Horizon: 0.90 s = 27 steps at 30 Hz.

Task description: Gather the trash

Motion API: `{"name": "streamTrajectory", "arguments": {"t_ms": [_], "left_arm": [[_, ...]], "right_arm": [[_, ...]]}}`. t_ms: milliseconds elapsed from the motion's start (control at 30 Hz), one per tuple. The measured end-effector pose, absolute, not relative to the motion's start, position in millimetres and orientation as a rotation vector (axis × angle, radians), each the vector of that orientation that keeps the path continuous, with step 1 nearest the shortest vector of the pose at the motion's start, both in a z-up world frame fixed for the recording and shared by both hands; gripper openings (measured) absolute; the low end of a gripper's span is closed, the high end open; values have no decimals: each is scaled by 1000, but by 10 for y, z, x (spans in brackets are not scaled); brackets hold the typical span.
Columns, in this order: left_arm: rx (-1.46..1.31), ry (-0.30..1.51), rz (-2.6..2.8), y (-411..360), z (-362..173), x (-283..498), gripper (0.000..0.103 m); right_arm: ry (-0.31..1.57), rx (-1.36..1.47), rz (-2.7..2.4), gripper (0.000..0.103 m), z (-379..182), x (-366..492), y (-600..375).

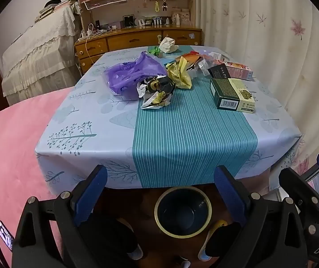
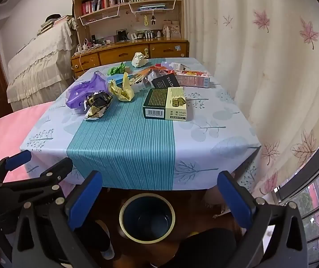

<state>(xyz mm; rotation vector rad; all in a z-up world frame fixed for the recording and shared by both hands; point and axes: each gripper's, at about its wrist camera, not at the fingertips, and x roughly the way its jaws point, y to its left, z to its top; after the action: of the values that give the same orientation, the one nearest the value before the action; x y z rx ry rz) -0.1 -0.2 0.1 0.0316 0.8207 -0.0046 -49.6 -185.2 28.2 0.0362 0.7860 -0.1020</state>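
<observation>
Trash lies on the far half of the table (image 1: 193,138): a purple plastic bag (image 1: 128,76), a crumpled black-and-white wrapper (image 1: 157,91), a crumpled yellow wrapper (image 1: 180,73), a green-and-yellow box (image 1: 232,95), a black box (image 1: 218,71), a pink carton (image 1: 237,69) and a white paper ball (image 1: 168,44). A dark bin (image 1: 183,212) with a yellow rim stands on the floor below the table's near edge. My left gripper (image 1: 161,178) is open and empty above the bin. My right gripper (image 2: 159,183) is open and empty above the bin (image 2: 147,218). The box (image 2: 166,103) and wrapper (image 2: 97,106) show in the right wrist view.
A pink bed (image 1: 14,147) lies left of the table. A curtain (image 1: 271,44) hangs on the right. A wooden dresser (image 1: 137,40) with shelves stands behind the table. The right gripper shows at the right edge of the left wrist view (image 1: 311,192).
</observation>
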Motion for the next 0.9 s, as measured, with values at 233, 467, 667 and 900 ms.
{"name": "streamTrajectory", "arguments": {"t_ms": [233, 467, 667, 900], "left_arm": [[33, 813, -2, 2, 9, -7, 95], [27, 791, 4, 50, 46, -58, 95], [35, 792, 7, 11, 72, -46, 95], [46, 798, 12, -45, 67, -20, 95]], "right_arm": [[788, 43, -99, 103, 278, -487, -1868], [785, 44, -99, 103, 316, -479, -1888], [781, 48, -102, 103, 285, -465, -1887], [779, 47, -104, 103, 278, -462, -1883]]}}
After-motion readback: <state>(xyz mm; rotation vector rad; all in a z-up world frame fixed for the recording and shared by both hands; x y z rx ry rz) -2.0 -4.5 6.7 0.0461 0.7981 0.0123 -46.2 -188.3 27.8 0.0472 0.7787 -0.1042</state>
